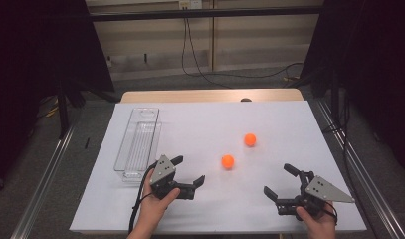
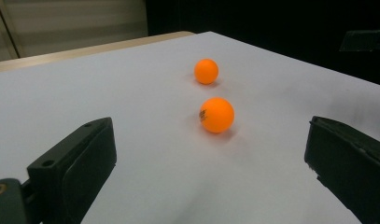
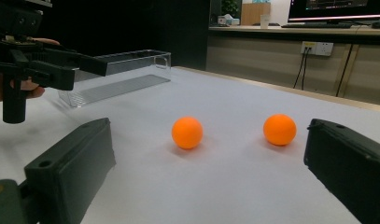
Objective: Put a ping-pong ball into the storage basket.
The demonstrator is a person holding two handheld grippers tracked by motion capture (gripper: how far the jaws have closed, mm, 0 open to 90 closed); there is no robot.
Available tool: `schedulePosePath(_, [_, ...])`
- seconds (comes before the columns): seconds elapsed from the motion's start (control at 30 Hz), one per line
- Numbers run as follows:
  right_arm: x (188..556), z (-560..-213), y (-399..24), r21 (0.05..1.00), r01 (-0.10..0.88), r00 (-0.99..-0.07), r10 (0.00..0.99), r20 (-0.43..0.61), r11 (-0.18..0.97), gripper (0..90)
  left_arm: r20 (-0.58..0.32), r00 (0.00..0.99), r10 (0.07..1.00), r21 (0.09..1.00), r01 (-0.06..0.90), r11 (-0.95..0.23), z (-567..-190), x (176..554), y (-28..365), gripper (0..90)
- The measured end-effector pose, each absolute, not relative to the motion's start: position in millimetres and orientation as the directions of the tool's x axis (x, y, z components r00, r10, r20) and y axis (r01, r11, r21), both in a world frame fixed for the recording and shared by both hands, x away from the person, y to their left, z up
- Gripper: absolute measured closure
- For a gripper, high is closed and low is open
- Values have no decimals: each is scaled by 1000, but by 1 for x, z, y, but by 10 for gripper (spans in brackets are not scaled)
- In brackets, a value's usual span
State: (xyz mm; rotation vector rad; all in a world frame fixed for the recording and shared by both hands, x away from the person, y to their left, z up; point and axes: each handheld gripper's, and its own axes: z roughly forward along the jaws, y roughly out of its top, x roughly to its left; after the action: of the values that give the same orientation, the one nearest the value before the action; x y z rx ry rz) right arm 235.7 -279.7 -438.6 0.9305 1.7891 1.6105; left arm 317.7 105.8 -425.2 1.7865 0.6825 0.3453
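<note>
Two orange balls lie on the white table: the nearer ball and the farther ball. My left gripper is open, low over the table left of the nearer ball, its jaws pointing at it from a short way off. My right gripper is open at the front right, facing both balls with nothing between its jaws. The left gripper also appears at the left of the right gripper view.
A clear plastic tray lies lengthwise along the table's left side, behind the left gripper. The white table has its wooden far edge at the back. Cables run across the floor beyond.
</note>
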Motion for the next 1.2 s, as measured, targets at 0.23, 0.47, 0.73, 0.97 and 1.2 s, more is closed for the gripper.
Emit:
schedulePosePath(0.23, [236, -439, -279, 991, 128, -609, 792, 46, 41, 10, -111, 789, 604, 936, 287, -204, -427, 319, 103, 22])
schedulePosePath(0.47, [235, -438, -280, 991, 126, -607, 794, 44, 41, 12, -109, 791, 602, 933, 290, -212, -428, 320, 100, 22])
schedulePosePath(0.73, [236, -438, -280, 991, 127, -610, 791, 45, 41, 12, -110, 795, 597, 929, 296, -223, -429, 323, 92, 24])
schedulePosePath(0.97, [236, -438, -280, 991, 127, -611, 790, 50, 35, 12, -114, 795, 596, 926, 303, -226, -431, 327, 86, 24])
schedulePosePath(1.2, [236, -438, -280, 991, 128, -612, 789, 49, 37, 13, -111, 796, 595, 922, 306, -236, -433, 329, 82, 25])
